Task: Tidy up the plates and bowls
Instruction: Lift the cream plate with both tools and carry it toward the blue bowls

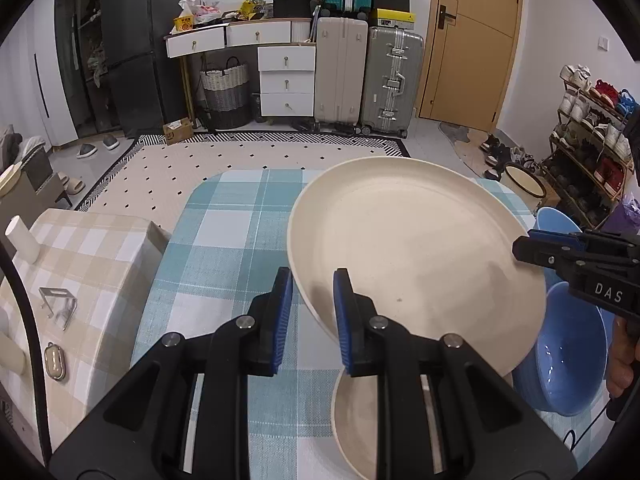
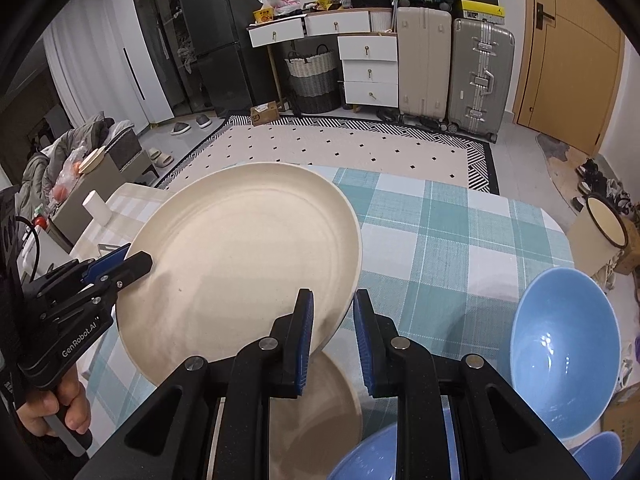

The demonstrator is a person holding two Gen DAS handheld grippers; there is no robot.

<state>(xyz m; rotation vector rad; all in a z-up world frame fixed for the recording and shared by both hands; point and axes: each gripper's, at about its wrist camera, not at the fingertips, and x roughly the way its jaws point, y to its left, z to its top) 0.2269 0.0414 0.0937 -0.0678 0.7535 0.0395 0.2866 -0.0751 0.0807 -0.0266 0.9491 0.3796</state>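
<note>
Left gripper [image 1: 312,300]: fingers part-open, straddling the near-left rim of the cream plate [image 1: 412,256]; contact cannot be confirmed. Right gripper [image 2: 332,320]: fingers part-open, straddling the opposite rim. The plate is tilted above a second cream plate [image 2: 316,412]. Right of the fingers stands a blue bowl [image 2: 564,352]. Beneath lies a teal plaid tablecloth [image 2: 448,240]. Beyond: patterned rug [image 1: 216,164], white drawers [image 1: 286,80], suitcases [image 1: 368,76], wooden door [image 1: 472,40].

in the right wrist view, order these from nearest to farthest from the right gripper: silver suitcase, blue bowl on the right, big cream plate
1. big cream plate, rim between the right gripper fingers, left side.
2. blue bowl, on the table, right.
3. silver suitcase, against the far wall.
</note>
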